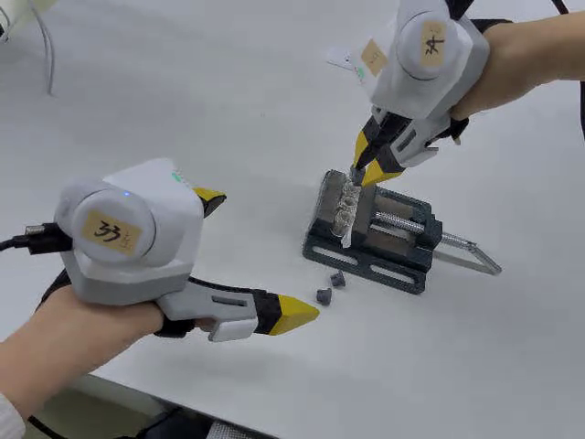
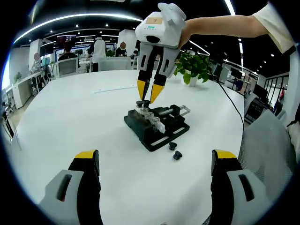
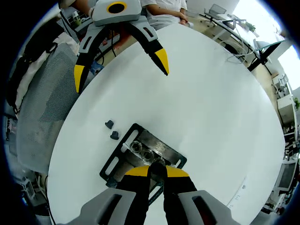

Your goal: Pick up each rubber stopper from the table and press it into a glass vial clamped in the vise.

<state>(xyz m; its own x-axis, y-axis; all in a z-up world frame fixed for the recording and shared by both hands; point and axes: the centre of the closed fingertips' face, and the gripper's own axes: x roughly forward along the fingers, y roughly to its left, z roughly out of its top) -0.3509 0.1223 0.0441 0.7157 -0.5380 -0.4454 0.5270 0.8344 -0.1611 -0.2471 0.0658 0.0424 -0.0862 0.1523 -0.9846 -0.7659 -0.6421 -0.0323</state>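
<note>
Right gripper's [image 1: 360, 174] stopper [image 3: 157, 165] over vise [image 1: 404, 259]; spares [image 1: 324, 295] beside

The little round rubber stoppers [image 1: 324, 295] are dark grey. The metal vise [image 1: 366, 261] is black. The left gripper [image 1: 259, 255] and right gripper [image 1: 358, 172] have yellow tips.

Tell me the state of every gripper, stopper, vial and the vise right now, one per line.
Left hand-held gripper: open, empty, above the table.
Right hand-held gripper: shut on a stopper at the vials.
vials: upright, clamped in the vise.
vise: closed on the vials.
Loose stoppers: two, lying on the table beside the vise.
</note>
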